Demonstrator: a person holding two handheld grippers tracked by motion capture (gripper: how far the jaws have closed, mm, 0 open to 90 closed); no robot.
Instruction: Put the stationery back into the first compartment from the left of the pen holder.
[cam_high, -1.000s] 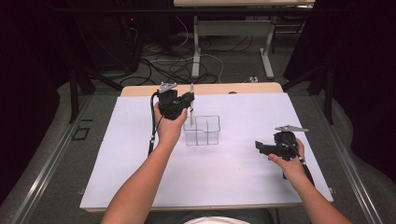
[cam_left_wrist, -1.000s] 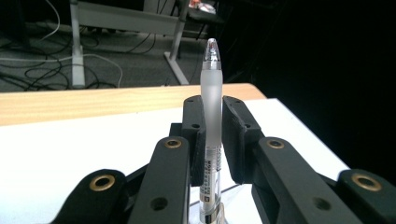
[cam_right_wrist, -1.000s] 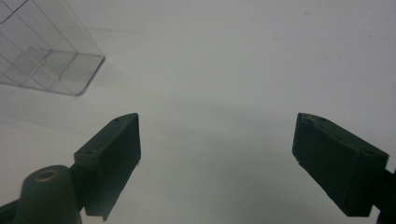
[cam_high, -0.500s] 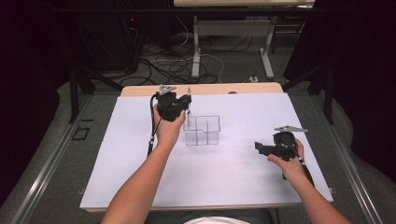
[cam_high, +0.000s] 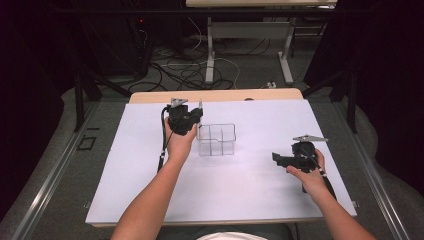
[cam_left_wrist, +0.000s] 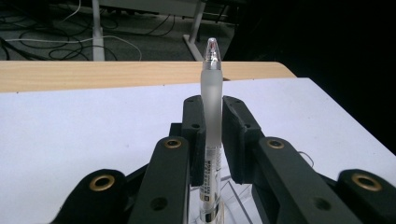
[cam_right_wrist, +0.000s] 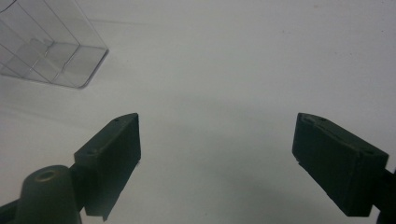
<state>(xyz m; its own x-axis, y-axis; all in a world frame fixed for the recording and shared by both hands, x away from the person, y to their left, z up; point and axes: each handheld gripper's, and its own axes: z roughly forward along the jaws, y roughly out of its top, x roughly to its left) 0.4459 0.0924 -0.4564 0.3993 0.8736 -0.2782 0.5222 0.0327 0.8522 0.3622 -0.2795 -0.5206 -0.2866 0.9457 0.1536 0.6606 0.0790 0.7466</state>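
Standing upright between the jaws of the left gripper (cam_left_wrist: 209, 140), a frosted pen (cam_left_wrist: 211, 107) has its long axis vertical and its clear tip pointing up, as we see in the left gripper view. Its lower barrel carries a printed label and runs down out of sight at the bottom of that view. The jaws are closed against the barrel from both sides, so the left gripper has firm hold of the pen.

From the high view we place this left gripper (cam_high: 192, 117) over the far half of the worktop (cam_high: 125, 190), left of the middle, with the pen (cam_high: 200, 106) showing as a thin upright line at its right side. Just beside it, to the right, stands a clear plastic organizer (cam_high: 216, 139) with open compartments on the white surface. We cannot tell whether the pen's lower end is inside a compartment or only next to the organizer's left wall. The left hand (cam_high: 179, 142) wraps the gripper from the near side, and a black cable trails down along the wrist.

Well apart, near the right edge of the worktop, the right hand (cam_high: 306, 172) holds the right gripper (cam_high: 280, 159) low over the surface, pointing left. In the right gripper view its 2 jaws (cam_right_wrist: 217, 158) stand wide apart with nothing between them, above bare white surface. The organizer (cam_right_wrist: 44, 46) sits at the upper left of that view.
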